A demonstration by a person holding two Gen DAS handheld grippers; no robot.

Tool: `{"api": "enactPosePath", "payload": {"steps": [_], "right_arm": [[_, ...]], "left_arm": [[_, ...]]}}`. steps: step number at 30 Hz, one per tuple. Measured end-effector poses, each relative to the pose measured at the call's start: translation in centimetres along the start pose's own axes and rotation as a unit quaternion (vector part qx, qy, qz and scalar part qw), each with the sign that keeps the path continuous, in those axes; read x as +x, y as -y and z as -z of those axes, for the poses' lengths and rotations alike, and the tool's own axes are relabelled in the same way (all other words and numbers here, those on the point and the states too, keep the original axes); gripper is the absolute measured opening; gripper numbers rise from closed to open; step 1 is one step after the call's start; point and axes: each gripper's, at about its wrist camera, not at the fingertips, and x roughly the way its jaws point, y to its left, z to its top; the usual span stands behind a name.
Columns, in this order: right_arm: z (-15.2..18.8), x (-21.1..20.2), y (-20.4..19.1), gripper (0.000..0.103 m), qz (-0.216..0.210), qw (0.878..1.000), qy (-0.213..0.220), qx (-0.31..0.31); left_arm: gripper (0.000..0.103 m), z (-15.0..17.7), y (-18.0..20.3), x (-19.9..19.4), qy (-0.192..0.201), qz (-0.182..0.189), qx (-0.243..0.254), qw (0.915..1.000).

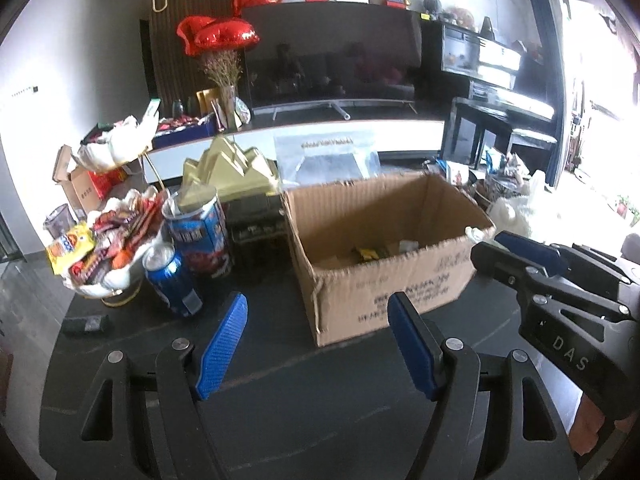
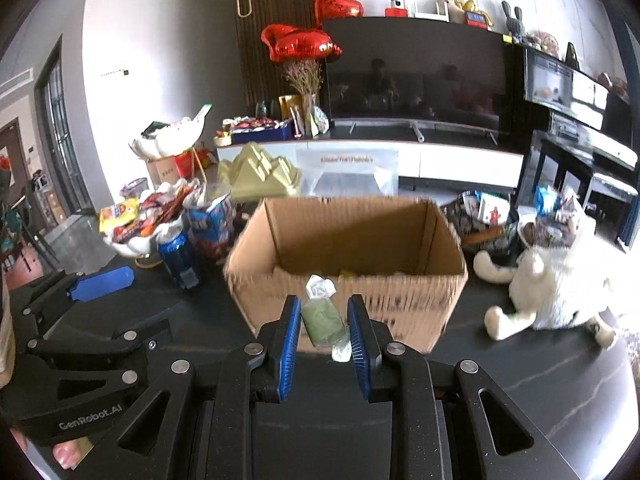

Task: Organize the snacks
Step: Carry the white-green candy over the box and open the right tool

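The right gripper (image 2: 324, 330) is clamped on a green wrapped snack (image 2: 323, 320), its twisted white ends poking out above and below the blue pads (image 2: 291, 330), and it sits just short of the near wall of the open box (image 2: 424, 300). The left gripper (image 1: 316, 344) is spread wide with nothing between its fingers, low over the dark table (image 1: 280, 380), facing the box's left corner. Inside the box, a few wrappers (image 1: 366, 254) lie on the floor. To the left, a blue can (image 1: 172, 280) leans beside a taller blue tin (image 1: 200, 232), and a white dish (image 1: 116, 276) is heaped with packets (image 1: 104, 244). A white plush toy (image 2: 560, 280) sprawls to the right of the box. Readable: "GenRobot.AI" and "DAS" on the gripper bodies; the print on the box is too blurred to read.
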Motion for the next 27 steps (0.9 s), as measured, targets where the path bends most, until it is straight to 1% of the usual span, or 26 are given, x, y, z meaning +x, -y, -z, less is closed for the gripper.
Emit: {"api": "enactPosePath", "payload": {"steps": [3, 5, 9, 13, 16, 18, 20, 21, 22, 26, 27], "right_arm": [[-1.3, 0.3, -0.2, 0.026, 0.001, 1.0, 0.007, -0.003], [-2.0, 0.6, -0.2, 0.026, 0.003, 1.0, 0.012, -0.004], [-3.5, 1.4, -0.2, 0.026, 0.007, 1.0, 0.017, -0.009], [-4.8, 3.0, 0.0, 0.026, 0.004, 1.0, 0.014, -0.008], [-5.5, 4.4, 0.3, 0.026, 0.01, 1.0, 0.01, -0.007], [-5.9, 5.5, 0.5, 0.026, 0.009, 1.0, -0.001, -0.004], [-6.0, 6.2, 0.7, 0.033, 0.01, 1.0, -0.008, 0.0], [-6.0, 6.4, 0.8, 0.04, 0.014, 1.0, -0.011, 0.001], [-5.9, 6.7, 1.0, 0.043, 0.023, 1.0, -0.014, 0.003], [-5.4, 6.6, 1.5, 0.045, 0.03, 0.999, -0.022, 0.007], [-5.3, 6.4, 1.6, 0.048, 0.033, 0.999, -0.023, 0.008]], "left_arm": [[0.074, -1.2, -0.4, 0.2, 0.008, -0.008, 0.003, 0.9999], [0.078, -1.9, -0.8, 0.3, 0.015, -0.014, 0.003, 0.9998], [0.079, -3.4, -1.3, 0.6, 0.027, -0.029, 0.009, 0.9992], [0.081, -4.5, -1.9, 1.4, 0.03, -0.04, 0.01, 0.9987], [0.083, -5.1, -2.3, 2.3, 0.03, -0.051, 0.009, 0.9982], [0.084, -5.4, -2.5, 3.0, 0.027, -0.055, 0.009, 0.9981], [0.085, -5.5, -2.6, 3.5, 0.024, -0.056, 0.007, 0.9981], [0.085, -5.5, -2.7, 3.8, 0.021, -0.057, 0.006, 0.9981], [0.085, -5.5, -2.7, 4.1, 0.019, -0.056, 0.004, 0.9982], [0.085, -5.2, -2.6, 4.1, 0.019, -0.054, 0.003, 0.9983], [0.085, -5.1, -2.5, 3.9, 0.021, -0.053, 0.003, 0.9984]]}}
